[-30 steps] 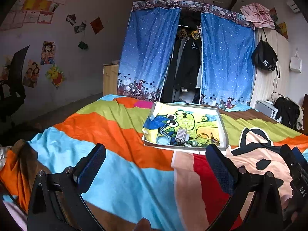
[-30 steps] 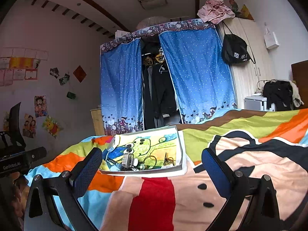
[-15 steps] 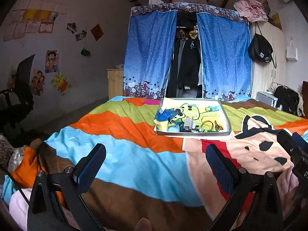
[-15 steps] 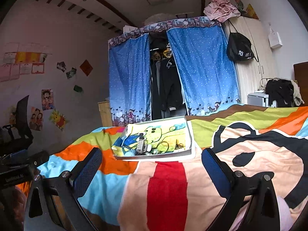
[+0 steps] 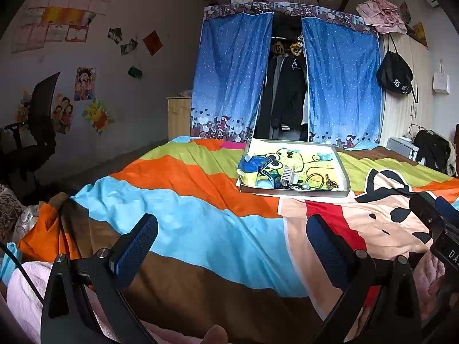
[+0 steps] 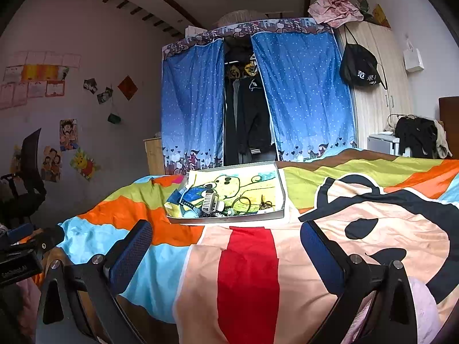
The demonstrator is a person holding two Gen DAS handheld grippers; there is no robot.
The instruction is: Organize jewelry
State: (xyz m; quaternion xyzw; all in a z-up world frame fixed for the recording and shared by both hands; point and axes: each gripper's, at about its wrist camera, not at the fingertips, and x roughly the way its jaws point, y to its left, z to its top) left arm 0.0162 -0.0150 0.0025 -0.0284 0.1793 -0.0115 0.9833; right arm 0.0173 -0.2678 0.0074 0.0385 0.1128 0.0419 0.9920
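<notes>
A shallow grey tray (image 5: 295, 192) lined with a yellow cartoon drawing lies on the bed, well ahead of both grippers. Along its near side sits a heap of jewelry (image 5: 289, 179): a pale hair claw, dark beads, a thin hoop and small metal bits. The right wrist view has the same tray (image 6: 229, 219) and jewelry (image 6: 213, 205). My left gripper (image 5: 232, 236) hangs open over the striped bedspread, empty. Open and empty too, my right gripper (image 6: 226, 242) hovers above the cartoon print. Each gripper shows at the edge of the other's view.
A bright striped and cartoon-printed bedspread (image 5: 186, 220) covers the bed. Behind it stands a blue-curtained wardrobe (image 5: 287, 77) with dark clothes. An office chair (image 5: 34, 132) is at the left wall, a wooden cupboard (image 6: 381, 86) with a black bag at the right.
Both grippers have drawn back and lowered from the tray, which now looks smaller and farther away. Their jaws stayed open throughout.
</notes>
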